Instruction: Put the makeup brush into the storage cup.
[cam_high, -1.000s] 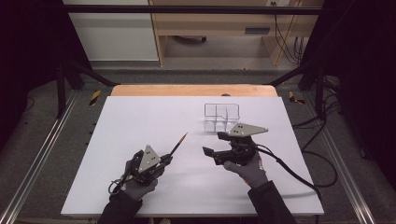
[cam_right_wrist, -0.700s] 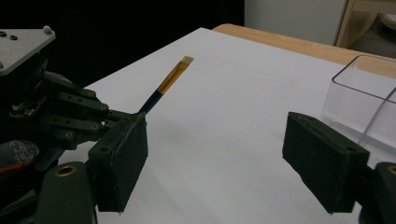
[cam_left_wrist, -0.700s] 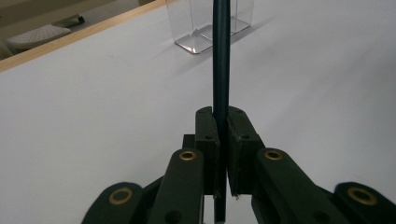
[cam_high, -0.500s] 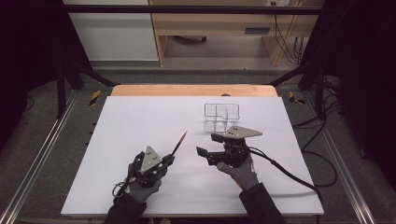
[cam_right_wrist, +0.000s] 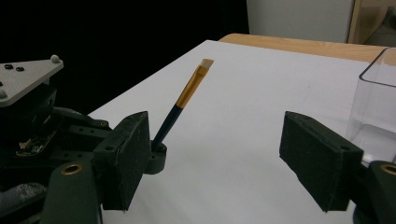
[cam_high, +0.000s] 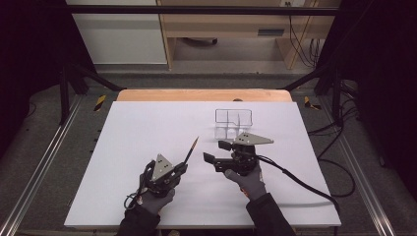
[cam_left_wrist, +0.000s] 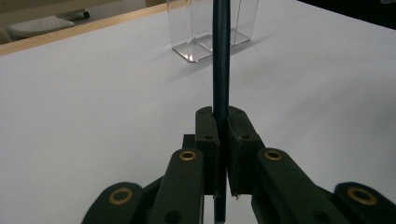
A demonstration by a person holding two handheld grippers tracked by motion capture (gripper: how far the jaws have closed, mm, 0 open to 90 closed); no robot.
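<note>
My left gripper [cam_high: 181,168] is shut on the dark handle of a small brush [cam_high: 191,150], which points up and away with its gold ferrule and pale bristles at the far end. In the left gripper view the pads clamp the handle [cam_left_wrist: 221,56] upright between them. My right gripper [cam_high: 215,151] is just right of the brush and points left at it. Its jaws stand wide apart and have just been closing a little, with nothing between them. In the right gripper view the brush [cam_right_wrist: 189,91] shows beyond the right gripper [cam_right_wrist: 215,158], beside the left gripper [cam_right_wrist: 32,107].
A clear plastic box [cam_high: 233,123] with compartments stands behind the right gripper, also at the right edge [cam_right_wrist: 378,107] of the right gripper view. The white table [cam_high: 147,123] ends in a wooden strip [cam_high: 204,95] at the back. A cable [cam_high: 305,184] trails right.
The right gripper has edged left, closer to the brush. The left gripper keeps its hold on the brush and has shifted slightly right.
</note>
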